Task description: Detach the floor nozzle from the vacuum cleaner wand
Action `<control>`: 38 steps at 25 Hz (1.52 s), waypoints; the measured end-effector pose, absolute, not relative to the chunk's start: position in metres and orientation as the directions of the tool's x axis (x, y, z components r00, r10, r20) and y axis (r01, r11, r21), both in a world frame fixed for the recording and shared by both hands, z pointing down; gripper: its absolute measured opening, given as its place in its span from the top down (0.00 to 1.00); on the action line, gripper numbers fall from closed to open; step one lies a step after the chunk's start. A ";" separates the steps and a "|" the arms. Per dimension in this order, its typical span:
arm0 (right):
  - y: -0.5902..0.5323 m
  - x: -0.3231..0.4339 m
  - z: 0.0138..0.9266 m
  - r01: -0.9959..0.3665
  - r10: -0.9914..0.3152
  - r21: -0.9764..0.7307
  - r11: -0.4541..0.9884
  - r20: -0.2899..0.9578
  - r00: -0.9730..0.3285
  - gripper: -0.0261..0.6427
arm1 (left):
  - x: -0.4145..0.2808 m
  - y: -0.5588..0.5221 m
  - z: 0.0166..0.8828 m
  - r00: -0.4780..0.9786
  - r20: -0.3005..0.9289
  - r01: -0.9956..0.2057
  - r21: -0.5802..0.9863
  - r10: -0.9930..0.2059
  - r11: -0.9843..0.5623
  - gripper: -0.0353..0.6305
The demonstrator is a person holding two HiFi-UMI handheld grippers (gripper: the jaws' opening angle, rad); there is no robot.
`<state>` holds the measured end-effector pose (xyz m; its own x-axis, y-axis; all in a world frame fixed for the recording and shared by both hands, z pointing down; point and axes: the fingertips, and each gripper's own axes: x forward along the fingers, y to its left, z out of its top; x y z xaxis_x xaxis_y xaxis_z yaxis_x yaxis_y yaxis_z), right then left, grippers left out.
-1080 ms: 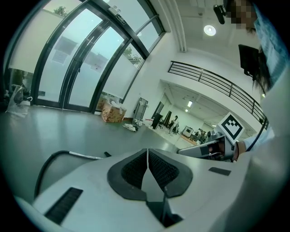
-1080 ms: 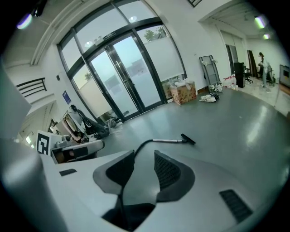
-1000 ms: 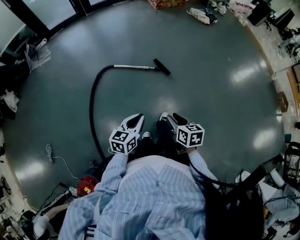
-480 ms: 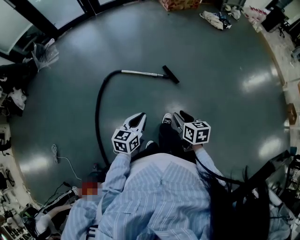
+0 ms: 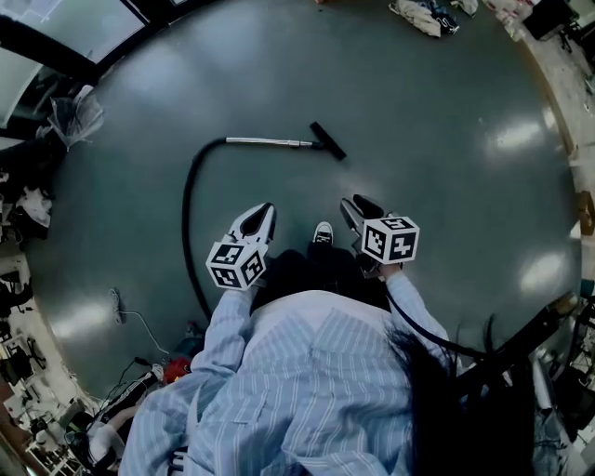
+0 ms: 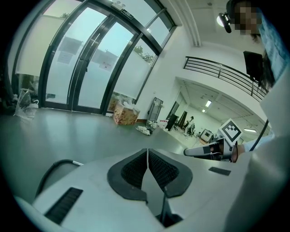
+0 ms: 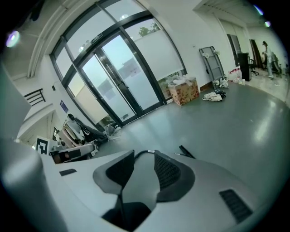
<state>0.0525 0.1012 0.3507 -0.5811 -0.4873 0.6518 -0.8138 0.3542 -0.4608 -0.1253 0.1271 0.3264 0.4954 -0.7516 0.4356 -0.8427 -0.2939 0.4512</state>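
The vacuum wand [image 5: 270,141] lies on the grey floor ahead of me, a thin metal tube. Its black floor nozzle [image 5: 327,141] sits on the right end, and a black hose [image 5: 186,218] curves from the left end back toward me. My left gripper [image 5: 264,210] is shut and empty, held over the floor well short of the wand. To its right, my right gripper [image 5: 356,203] is open with nothing between its jaws. In the right gripper view the nozzle [image 7: 186,151] shows just past the right gripper [image 7: 144,156]. The left gripper view shows its shut jaws, the left gripper [image 6: 147,152], and a bend of hose [image 6: 54,167].
My shoe [image 5: 322,232] is on the floor between the grippers. Bags and clutter line the left edge [image 5: 74,112], and a heap of cloth [image 5: 423,14] lies at the top. A cardboard box [image 7: 183,90] stands by the glass doors. A white cable [image 5: 130,316] lies at lower left.
I have walked forward with both grippers held out, so the wand and nozzle are a little nearer. Neither gripper's jaws have changed.
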 end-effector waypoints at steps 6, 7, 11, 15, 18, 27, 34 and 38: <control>0.080 0.061 0.366 -0.792 -0.461 -0.536 0.294 0.646 -0.608 0.75 | -0.104 0.104 0.330 0.505 0.472 -0.841 0.458 -0.722 -0.289 0.93; 0.077 0.060 0.367 -0.791 -0.460 -0.539 0.289 0.646 -0.609 0.75 | -0.103 0.100 0.329 0.511 0.471 -0.838 0.459 -0.719 -0.295 0.93; 0.058 0.046 0.373 -0.780 -0.445 -0.561 0.278 0.644 -0.622 0.75 | -0.108 0.074 0.334 0.529 0.488 -0.833 0.455 -0.694 -0.314 0.93; 0.052 0.043 0.390 -0.792 -0.434 -0.562 0.236 0.669 -0.604 0.75 | -0.111 0.061 0.349 0.559 0.518 -0.819 0.465 -0.648 -0.336 0.93; 0.032 0.039 0.398 -0.798 -0.432 -0.561 0.218 0.678 -0.595 0.75 | -0.111 0.040 0.359 0.592 0.537 -0.803 0.456 -0.601 -0.383 0.93; -0.056 0.012 0.443 -0.826 -0.404 -0.467 0.316 0.721 -0.562 0.75 | -0.110 -0.069 0.415 0.688 0.586 -0.717 0.456 -0.429 -0.526 0.93; -0.131 0.006 0.515 -0.876 -0.391 -0.407 0.260 0.785 -0.481 0.75 | -0.110 -0.153 0.491 0.752 0.614 -0.605 0.495 -0.242 -0.624 0.93; -0.156 0.016 0.563 -0.898 -0.382 -0.388 0.207 0.813 -0.440 0.75 | -0.107 -0.178 0.543 0.736 0.651 -0.589 0.480 -0.185 -0.650 0.93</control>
<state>0.0159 -0.1559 0.5630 -0.4396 -0.3821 0.8129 -0.8980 0.2073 -0.3881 -0.1072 -0.1785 0.5426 0.7357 -0.1855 0.6514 -0.5890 -0.6500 0.4802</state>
